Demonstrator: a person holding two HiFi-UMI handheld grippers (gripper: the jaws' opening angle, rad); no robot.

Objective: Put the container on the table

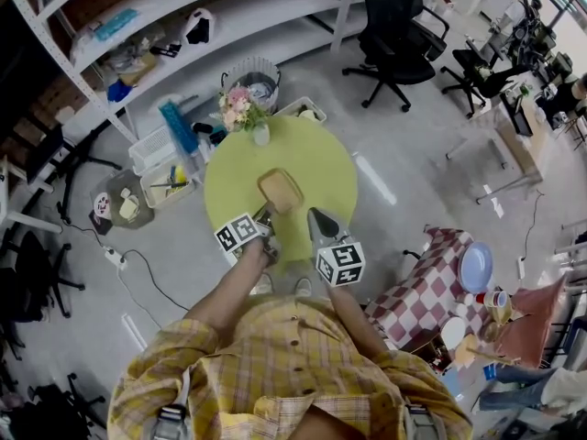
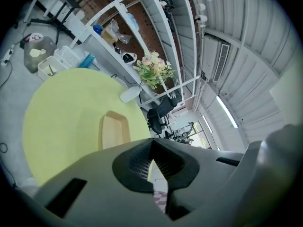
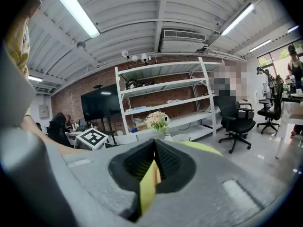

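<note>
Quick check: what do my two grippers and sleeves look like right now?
Both the left gripper and right gripper have grey wedge-shaped bodies with dark ribbed pads, each carrying a white cube of black square markers. The sleeves are yellow plaid.

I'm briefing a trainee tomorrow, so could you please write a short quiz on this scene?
1. True or false: the left gripper is holding the tan container.
2. What stands at the far edge of the round green table? A) a vase of flowers B) a laptop C) a kettle
3. Fill in: the right gripper's jaws are ___.

Key: 1 false, the container rests free on the table; 2 A; 3 shut, with nothing between them.
</note>
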